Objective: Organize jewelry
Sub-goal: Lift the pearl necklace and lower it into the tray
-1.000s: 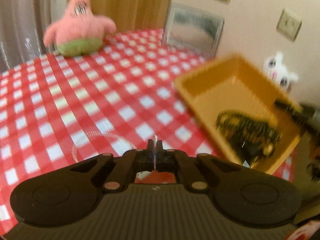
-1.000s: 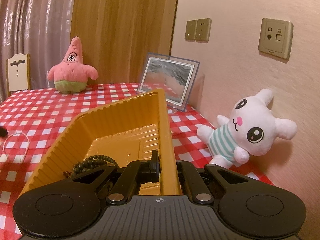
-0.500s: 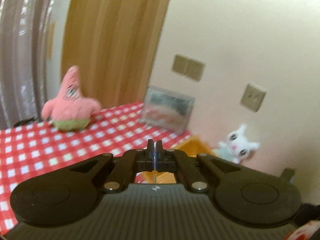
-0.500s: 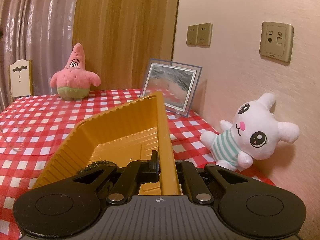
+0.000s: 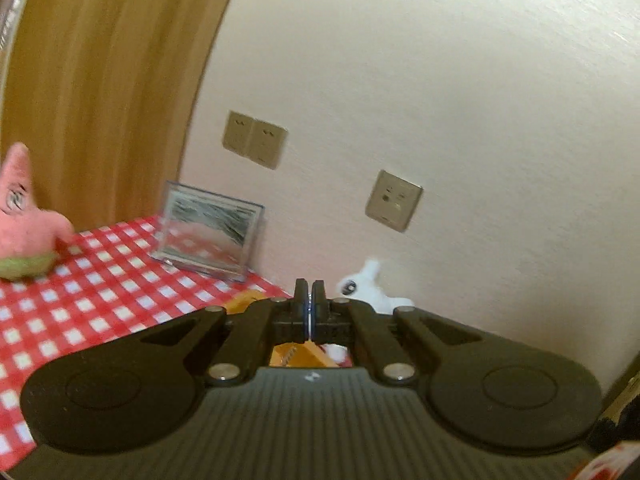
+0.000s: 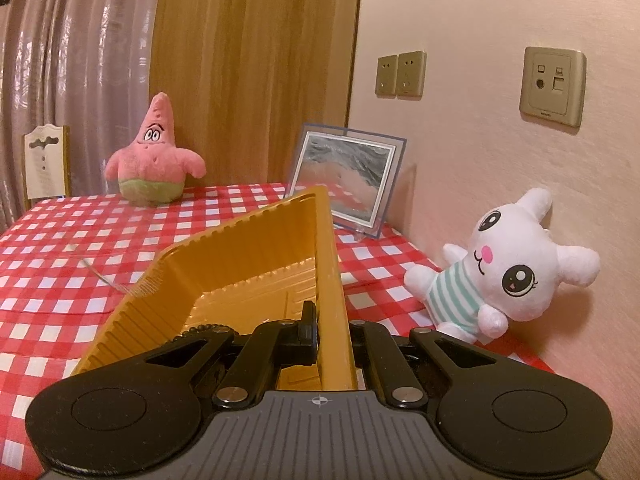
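— Since the black body of each tool fills the lower part of both views, how much of the ribbed yellow plastic tray point(image 6: 248, 264) can you make out?

— From the right wrist view, most of the inside. Its near end is hidden behind the right gripper point(image 6: 320, 320), and of the string of dark round beads point(image 6: 200, 327) lying at the near end of the tray floor only a short arc shows above the gripper's arm. From the left wrist view, just two yellow slivers show around the left gripper point(image 5: 308, 300), and the picture is blurred.

— And the right gripper?

— It pinches the tray's right wall; one finger stands inside the tray, the other is hidden behind the wall.

— The left one?

— Pressed together, with a thin pale line in the seam. I cannot tell what that line is. A faint thin strand point(image 6: 104, 276) also shows over the red-and-white checked tablecloth point(image 6: 60, 280), left of the tray; it is too faint to identify.
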The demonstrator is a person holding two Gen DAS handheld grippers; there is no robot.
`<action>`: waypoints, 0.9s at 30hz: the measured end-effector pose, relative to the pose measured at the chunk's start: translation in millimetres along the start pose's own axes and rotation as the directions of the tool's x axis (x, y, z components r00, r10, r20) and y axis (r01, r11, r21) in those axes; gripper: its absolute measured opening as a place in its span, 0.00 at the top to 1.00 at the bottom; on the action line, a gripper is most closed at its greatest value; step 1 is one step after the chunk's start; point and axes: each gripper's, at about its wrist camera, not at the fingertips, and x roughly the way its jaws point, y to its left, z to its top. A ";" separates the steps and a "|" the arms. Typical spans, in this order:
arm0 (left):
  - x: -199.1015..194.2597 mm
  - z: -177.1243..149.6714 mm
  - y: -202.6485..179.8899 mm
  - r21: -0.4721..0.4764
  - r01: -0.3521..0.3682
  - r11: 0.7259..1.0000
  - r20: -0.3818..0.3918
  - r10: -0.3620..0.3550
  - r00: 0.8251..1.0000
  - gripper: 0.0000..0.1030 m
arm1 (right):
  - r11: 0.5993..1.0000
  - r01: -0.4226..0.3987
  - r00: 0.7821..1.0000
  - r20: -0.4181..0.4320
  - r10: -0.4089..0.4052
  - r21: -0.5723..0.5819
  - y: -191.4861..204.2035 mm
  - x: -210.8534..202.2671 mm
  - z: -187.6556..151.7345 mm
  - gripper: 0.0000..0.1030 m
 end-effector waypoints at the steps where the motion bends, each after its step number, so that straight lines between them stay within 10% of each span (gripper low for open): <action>1: 9.7 -4.7 0.5 -0.019 0.006 1.000 -0.016 -0.007 1.000 1.00 | 1.000 -0.001 1.000 0.000 0.001 0.000 -0.1 0.0 -0.1 0.96; 14: 89.0 -87.7 27.5 -0.142 -0.055 0.988 -0.266 0.016 0.964 1.00 | 1.000 -0.003 1.000 -0.004 0.003 0.004 -1.5 -0.4 -4.0 0.96; 27: 85.5 -87.0 24.5 -0.119 -0.132 0.984 -0.261 0.097 0.960 0.83 | 1.000 -0.007 1.000 -0.011 0.008 0.018 -6.0 1.2 -6.7 0.96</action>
